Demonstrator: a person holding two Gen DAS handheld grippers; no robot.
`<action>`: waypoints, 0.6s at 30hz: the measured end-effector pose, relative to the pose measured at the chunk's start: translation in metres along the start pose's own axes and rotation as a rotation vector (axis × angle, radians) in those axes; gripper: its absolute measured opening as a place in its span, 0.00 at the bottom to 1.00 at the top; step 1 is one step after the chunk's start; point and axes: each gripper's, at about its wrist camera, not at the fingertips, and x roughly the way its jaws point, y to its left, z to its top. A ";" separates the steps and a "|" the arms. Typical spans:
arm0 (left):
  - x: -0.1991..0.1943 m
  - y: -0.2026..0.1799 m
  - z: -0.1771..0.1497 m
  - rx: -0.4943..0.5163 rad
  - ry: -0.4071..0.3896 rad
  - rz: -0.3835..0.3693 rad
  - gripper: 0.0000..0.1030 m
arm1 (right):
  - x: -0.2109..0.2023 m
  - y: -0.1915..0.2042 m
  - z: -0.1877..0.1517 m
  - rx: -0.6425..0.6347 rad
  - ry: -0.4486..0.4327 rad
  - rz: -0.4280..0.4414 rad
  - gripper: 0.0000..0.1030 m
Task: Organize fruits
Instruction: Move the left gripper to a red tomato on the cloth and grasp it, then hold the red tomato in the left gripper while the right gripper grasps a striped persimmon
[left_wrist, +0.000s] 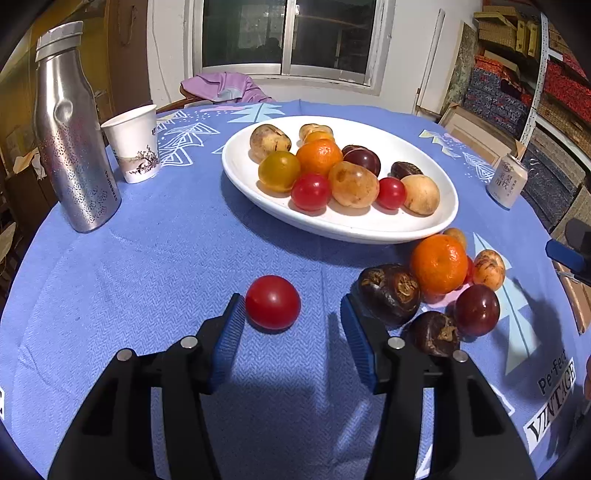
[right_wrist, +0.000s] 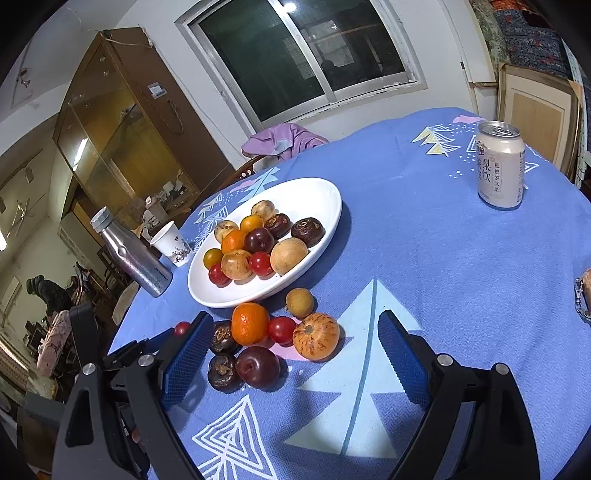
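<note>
The left tongs (left_wrist: 291, 314) are standing spread over the blue-clothed surface (left_wrist: 166, 266), with a red tomato (left_wrist: 272, 302) lying between the pads; it is touching or nearly touching the left pad (left_wrist: 229, 339), while a clear gap is showing on the side of the right pad (left_wrist: 356, 343), so nothing is being pinched. Just right of those tongs a loose heap of fruit is sitting on the cloth: two dark brown water chestnuts (left_wrist: 389, 293), an orange (left_wrist: 439, 264), a dark plum (left_wrist: 476, 310) and a speckled loquat (left_wrist: 489, 269). Behind it the white plate (left_wrist: 369, 225) is holding a mixed pile of tomatoes, loquats, an orange, plums and chestnuts. A steel bottle (left_wrist: 70, 136) and a paper cup (left_wrist: 135, 144) are standing at the far left, and a can (left_wrist: 506, 181) at the far right. The right tongs (right_wrist: 295, 354) are hanging wide apart and empty, just above the same heap, with the plum and the chestnuts lying close to the left pad (right_wrist: 186, 360) and the right pad well clear of any fruit. In the right wrist view the left tongs are showing as black parts at the lower left, beside the small red tomato.
</note>
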 end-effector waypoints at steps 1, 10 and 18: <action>0.001 0.001 0.001 -0.005 0.004 0.002 0.47 | 0.001 0.002 0.000 -0.011 0.004 -0.001 0.88; 0.013 0.008 0.003 -0.044 0.046 -0.025 0.29 | 0.009 0.013 -0.006 -0.089 0.016 0.001 0.80; 0.011 0.002 0.002 -0.029 0.044 -0.039 0.29 | 0.022 -0.003 -0.006 -0.053 0.075 -0.038 0.71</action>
